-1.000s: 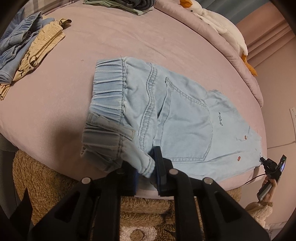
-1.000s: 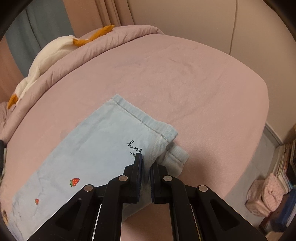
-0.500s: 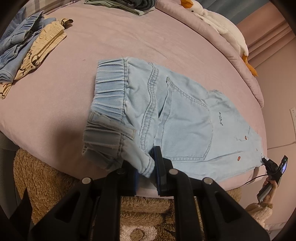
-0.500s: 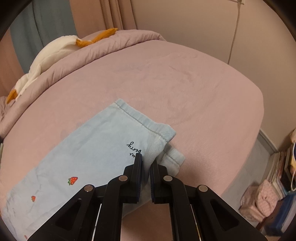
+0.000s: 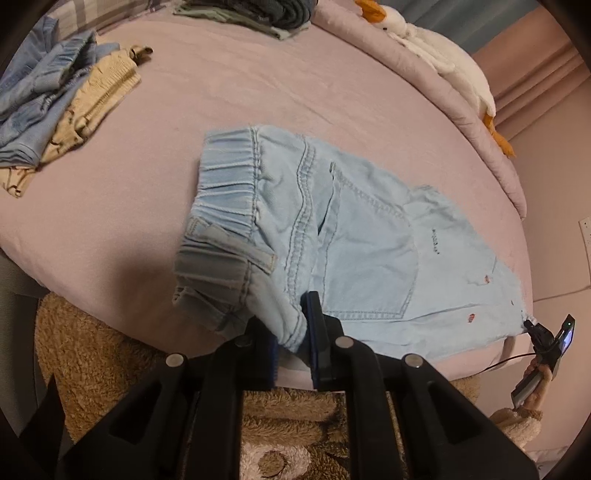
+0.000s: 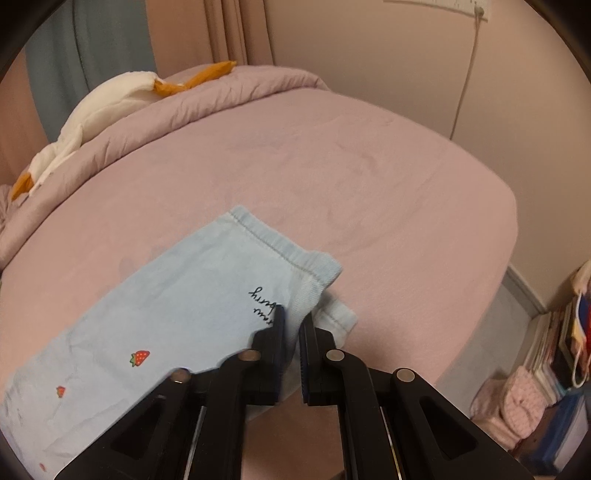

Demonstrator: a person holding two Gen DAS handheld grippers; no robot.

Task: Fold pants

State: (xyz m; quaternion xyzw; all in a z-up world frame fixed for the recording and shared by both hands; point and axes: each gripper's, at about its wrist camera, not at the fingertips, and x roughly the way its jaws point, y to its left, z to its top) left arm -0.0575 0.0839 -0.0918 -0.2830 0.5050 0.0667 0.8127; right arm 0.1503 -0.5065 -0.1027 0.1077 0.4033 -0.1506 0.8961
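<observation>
We have the left gripper (image 5: 293,332) clamped on the waistband corner of the pants (image 5: 354,240) and the right gripper (image 6: 291,336) clamped on the hem, both lifted off the bed (image 6: 332,166).

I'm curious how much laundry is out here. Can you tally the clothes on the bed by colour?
Light blue denim: 1, the pants, held by both grippers.
Darker blue: 1 crumpled garment.
Beige: 1 garment.
Dark grey-green: 1 stack; its number of pieces cannot be told.
Total: 4 items or piles.
</observation>
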